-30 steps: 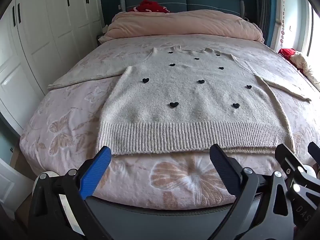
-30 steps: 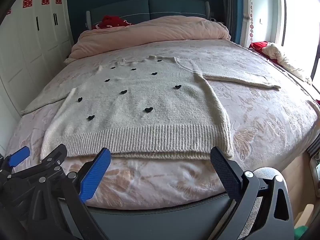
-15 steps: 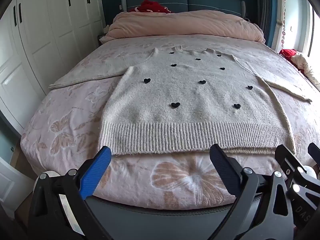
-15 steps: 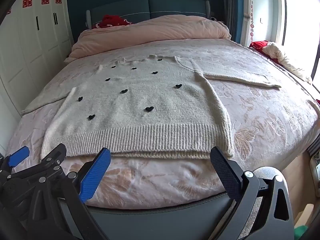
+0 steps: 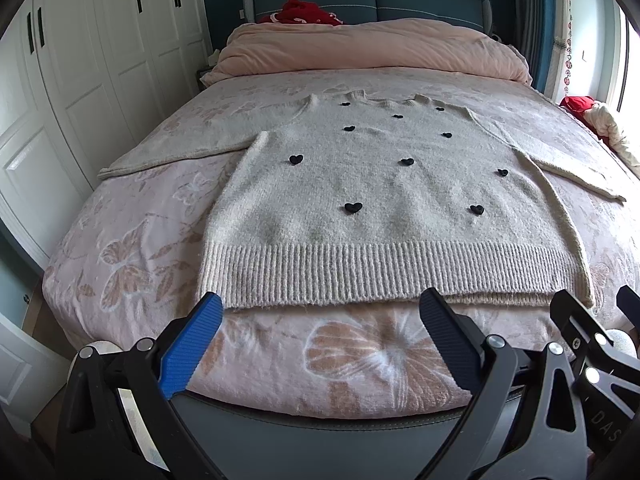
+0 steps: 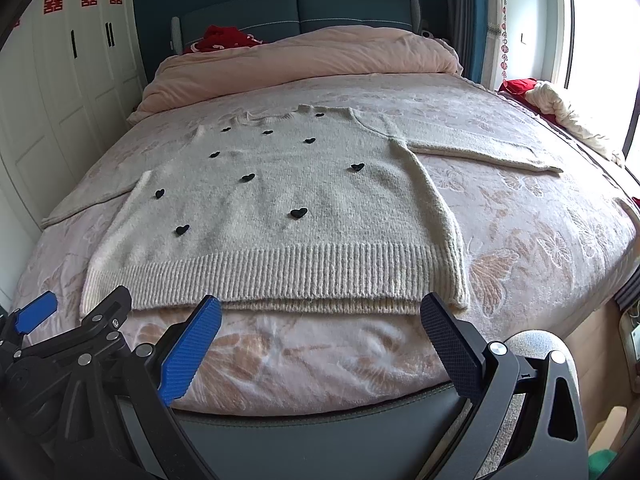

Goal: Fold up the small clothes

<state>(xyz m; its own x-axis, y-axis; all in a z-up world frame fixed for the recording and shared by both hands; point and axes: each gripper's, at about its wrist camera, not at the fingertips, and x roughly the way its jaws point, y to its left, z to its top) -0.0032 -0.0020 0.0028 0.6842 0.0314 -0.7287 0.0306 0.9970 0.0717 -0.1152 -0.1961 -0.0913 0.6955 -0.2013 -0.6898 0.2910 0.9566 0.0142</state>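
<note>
A cream knit sweater (image 5: 384, 200) with small black hearts lies flat on the bed, front up, sleeves spread to both sides, ribbed hem toward me. It also shows in the right wrist view (image 6: 288, 208). My left gripper (image 5: 320, 332) is open and empty, held just short of the hem over the foot of the bed. My right gripper (image 6: 320, 336) is open and empty, likewise just short of the hem. Part of the right gripper shows at the right edge of the left wrist view (image 5: 592, 340), and the left gripper at the left edge of the right wrist view (image 6: 60, 332).
The bed has a pink butterfly-print cover (image 5: 132, 248) and a rolled pink duvet (image 5: 372, 52) at the headboard. White wardrobe doors (image 5: 80, 60) stand to the left. Red and cream cloth (image 6: 560, 108) lies by the window on the right. A dark bed frame edge (image 5: 320, 428) runs below the grippers.
Both grippers have edged slightly toward the bed; the sweater sits a touch lower in view. Nothing was gripped or let go.
</note>
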